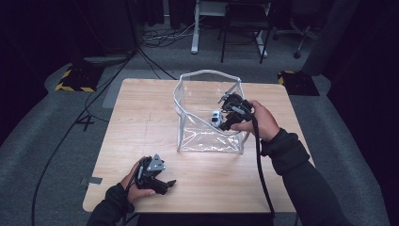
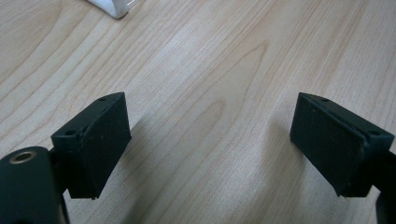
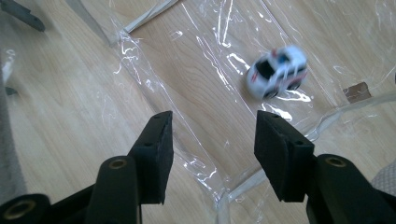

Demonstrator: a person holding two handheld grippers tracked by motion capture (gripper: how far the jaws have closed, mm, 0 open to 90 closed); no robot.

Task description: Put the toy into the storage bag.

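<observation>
A clear plastic bag with a white rim point(image 1: 181, 94) stands open in the middle of the wooden table point(image 1: 141, 127). A small white toy car point(image 1: 216, 117) lies inside it on the bag's floor; in the right gripper view the car point(image 3: 278, 71) is blurred and apart from the jaws. My right gripper point(image 1: 229, 109) hangs over the bag's right side, open, with nothing between its jaws point(image 3: 212, 140). My left gripper point(image 1: 162, 184) rests near the table's front left edge, jaws wide open over bare wood point(image 2: 210, 140).
A corner of the bag's white rim point(image 2: 112, 7) shows at the top of the left gripper view. Beyond the table are a grey carpet, cables, table legs point(image 1: 194, 33) and an office chair base point(image 1: 296, 37). Yellow-black marked blocks point(image 1: 75, 77) sit on the floor.
</observation>
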